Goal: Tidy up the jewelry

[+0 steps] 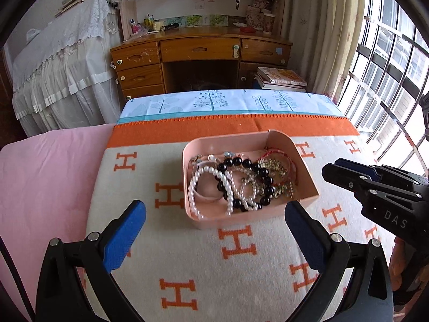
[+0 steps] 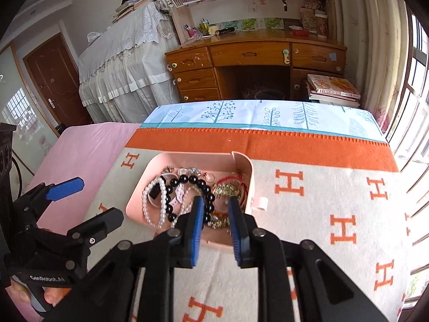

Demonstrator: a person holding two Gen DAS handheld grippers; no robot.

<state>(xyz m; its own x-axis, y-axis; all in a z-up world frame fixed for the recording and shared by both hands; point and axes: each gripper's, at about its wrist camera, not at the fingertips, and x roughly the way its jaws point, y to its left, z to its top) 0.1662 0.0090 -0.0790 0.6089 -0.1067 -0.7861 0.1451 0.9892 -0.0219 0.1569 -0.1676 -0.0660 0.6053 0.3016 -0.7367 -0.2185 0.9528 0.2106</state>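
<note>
From the left wrist camera, the left gripper [image 1: 215, 220], black with blue pads, stands spread wide and empty above a cream blanket with orange H letters and an orange border [image 1: 241, 268]. Just beyond its fingertips sits a shallow pink plastic tray with rounded corners [image 1: 303, 158], resting on the blanket. Inside the tray lies a tangle of jewelry: a white pearl bracelet [image 1: 193, 187] at the left, a string of large black beads [image 1: 264, 177] across the middle, a clear crystal bead bracelet [image 1: 248, 185] among them, and a red cord bracelet with gold-coloured charms [image 1: 278, 166] at the right. The right gripper [image 1: 332, 167] enters from the right edge, near the tray's right wall but apart from it. Behind stand a wooden desk with drawers [image 1: 201, 51] and a barred window [image 1: 388, 75]. From the right wrist camera, the right gripper [image 2: 215, 201] hangs over the near right part of the tray [image 2: 187, 158], its blue pads slightly apart and released, with nothing pinched between them; the gold charms [image 2: 226, 190] show through the gap. The left gripper [image 2: 88, 198] sits low at the left, beside the tray, above a pink sheet [image 2: 80, 147], fingers wide.
</note>
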